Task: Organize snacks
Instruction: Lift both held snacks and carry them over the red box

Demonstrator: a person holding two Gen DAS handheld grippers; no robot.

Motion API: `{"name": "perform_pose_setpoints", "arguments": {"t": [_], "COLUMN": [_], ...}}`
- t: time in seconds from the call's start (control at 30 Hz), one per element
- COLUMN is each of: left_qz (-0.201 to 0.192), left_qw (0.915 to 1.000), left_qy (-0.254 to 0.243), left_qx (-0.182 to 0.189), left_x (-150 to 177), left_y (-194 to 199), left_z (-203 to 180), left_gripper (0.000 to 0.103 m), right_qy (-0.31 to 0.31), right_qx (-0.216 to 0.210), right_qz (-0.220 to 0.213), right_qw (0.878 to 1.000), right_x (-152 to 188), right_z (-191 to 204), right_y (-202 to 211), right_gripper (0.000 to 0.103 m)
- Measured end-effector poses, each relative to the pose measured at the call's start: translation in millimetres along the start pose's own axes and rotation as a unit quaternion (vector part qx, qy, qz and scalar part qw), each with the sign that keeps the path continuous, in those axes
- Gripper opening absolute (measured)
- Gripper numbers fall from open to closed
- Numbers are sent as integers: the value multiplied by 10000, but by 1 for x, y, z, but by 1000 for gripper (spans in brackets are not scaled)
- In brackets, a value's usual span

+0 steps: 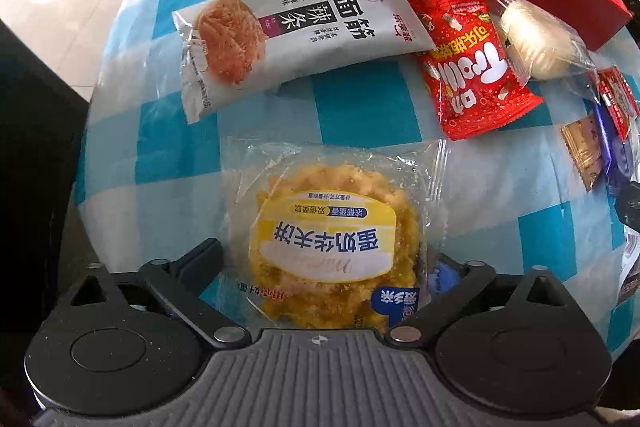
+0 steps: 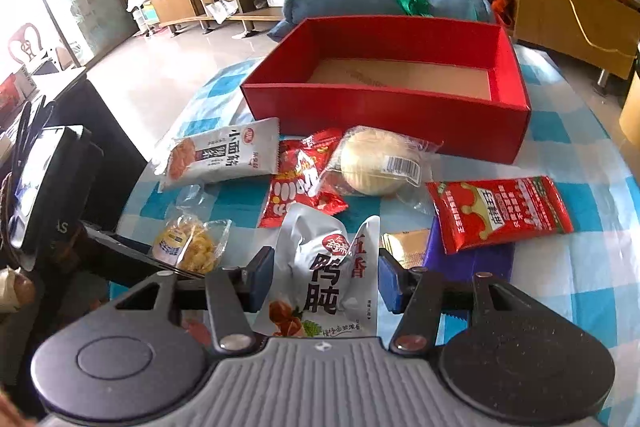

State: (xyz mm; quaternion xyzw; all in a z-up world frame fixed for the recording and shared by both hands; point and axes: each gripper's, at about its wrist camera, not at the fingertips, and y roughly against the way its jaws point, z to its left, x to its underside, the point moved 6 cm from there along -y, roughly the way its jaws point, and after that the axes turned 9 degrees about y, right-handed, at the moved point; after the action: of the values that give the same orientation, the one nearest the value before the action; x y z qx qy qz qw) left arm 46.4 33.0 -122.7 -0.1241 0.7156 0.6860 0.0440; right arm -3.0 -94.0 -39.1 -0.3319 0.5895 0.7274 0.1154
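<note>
Eight snack packets (image 2: 224,157) lie before one red box (image 2: 384,115).

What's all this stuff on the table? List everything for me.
red box: one, red, empty, far side of table
grey-white spicy strip packet: one, left of the pile
red candy packet: one, centre
pale round bun: one, clear wrap, before the box
red sauce-style packet: one, right
yellow waffle cake: one, clear wrap, near left
silver duck gizzard pouch: one, held
checked tablecloth: blue-white
left gripper: jaws open around cake
right gripper: jaws shut on pouch
</note>
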Motion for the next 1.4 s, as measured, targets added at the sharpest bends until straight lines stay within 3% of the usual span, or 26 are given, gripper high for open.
{"name": "perform_pose_setpoints", "arguments": {"t": [0.1,0.17,0.67,0.97,1.4], "left_qz": [-32,-16,-628,-846,-1266], "left_qw": [9996,9984,9916,9885,9864], "left_qy": [250,434,262,294,188], "left_qx": [145,350,1103,1216,1028], "left_x": [-3,-8,-53,-91,-154], "left_y": [10,15,57,61,57], "left_z": [4,5,-46,-63,-97], "left_gripper": [85,83,82,82,82], "right_qy": [23,-4,-157,-220,-375], "right_qx": [48,88,358,554,834], "right_qz": [-70,-131,-228,-389,-534], "right_qw": [10000,9999,9990,9975,9944], "right_x": [-2,-4,-33,-68,-114], "right_z": [0,-1,-20,-41,-89], "right_y": [5,8,-2,-11,-34], "right_gripper": [49,49,48,48,48]}}
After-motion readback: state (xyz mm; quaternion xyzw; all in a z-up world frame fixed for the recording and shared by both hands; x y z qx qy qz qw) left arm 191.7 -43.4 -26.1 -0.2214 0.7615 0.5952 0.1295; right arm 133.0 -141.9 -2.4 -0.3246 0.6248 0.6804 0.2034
